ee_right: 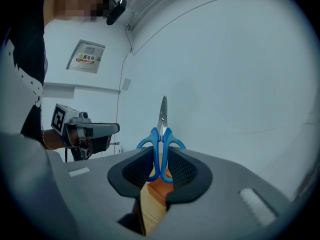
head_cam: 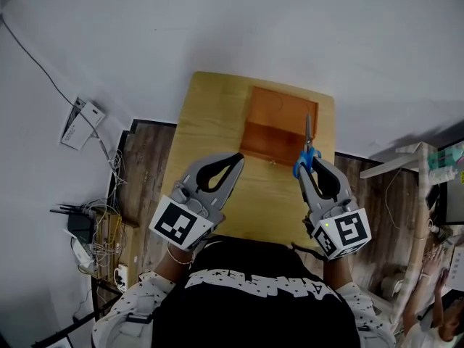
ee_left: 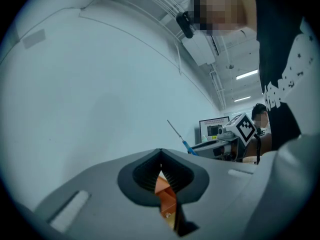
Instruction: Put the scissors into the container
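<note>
Right claw (ee_right: 160,158) is clamped on the blue handles of the scissors (ee_right: 161,130), which are held with the blades pointing away. The left claw (ee_left: 160,156) is pressed together on nothing, level with it above the desk (head_cam: 206,118). The scissors are seen against the near right part of the orange container (head_cam: 279,122), so the carrying step is judged nearly done. Next, they would need to be brought forward over the hollow, lowered, and released.
</note>
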### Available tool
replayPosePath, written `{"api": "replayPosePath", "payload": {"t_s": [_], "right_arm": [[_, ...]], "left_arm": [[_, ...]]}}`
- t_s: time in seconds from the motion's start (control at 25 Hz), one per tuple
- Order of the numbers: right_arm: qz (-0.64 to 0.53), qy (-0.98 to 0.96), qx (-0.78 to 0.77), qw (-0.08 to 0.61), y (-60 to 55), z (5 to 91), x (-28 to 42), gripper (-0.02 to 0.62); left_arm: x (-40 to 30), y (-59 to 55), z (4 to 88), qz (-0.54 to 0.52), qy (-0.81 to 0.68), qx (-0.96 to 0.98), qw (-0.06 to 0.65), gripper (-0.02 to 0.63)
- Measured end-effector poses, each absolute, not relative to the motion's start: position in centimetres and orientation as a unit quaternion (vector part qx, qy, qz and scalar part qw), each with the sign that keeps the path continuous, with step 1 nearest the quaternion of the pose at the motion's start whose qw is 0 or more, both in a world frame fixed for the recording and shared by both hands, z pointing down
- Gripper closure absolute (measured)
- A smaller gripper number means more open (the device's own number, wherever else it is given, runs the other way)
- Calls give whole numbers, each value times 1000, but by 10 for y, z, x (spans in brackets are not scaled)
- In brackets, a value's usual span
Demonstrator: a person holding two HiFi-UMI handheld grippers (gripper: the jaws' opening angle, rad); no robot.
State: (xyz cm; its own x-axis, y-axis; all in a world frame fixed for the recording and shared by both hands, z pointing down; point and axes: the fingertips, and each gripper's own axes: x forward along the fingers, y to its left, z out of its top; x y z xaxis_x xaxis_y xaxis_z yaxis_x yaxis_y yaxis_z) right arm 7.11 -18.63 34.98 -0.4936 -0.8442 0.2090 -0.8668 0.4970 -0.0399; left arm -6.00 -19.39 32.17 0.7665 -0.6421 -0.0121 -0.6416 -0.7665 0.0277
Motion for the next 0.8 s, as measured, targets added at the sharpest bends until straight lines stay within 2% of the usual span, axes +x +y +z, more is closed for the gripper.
{"api": "replayPosePath", "payload": {"t_s": [0.8], "right_arm": [[68,-828,549,96,-195,355,65,491]], "left_arm": [[-55,-213,338,-4,-270,962,36,604]]}}
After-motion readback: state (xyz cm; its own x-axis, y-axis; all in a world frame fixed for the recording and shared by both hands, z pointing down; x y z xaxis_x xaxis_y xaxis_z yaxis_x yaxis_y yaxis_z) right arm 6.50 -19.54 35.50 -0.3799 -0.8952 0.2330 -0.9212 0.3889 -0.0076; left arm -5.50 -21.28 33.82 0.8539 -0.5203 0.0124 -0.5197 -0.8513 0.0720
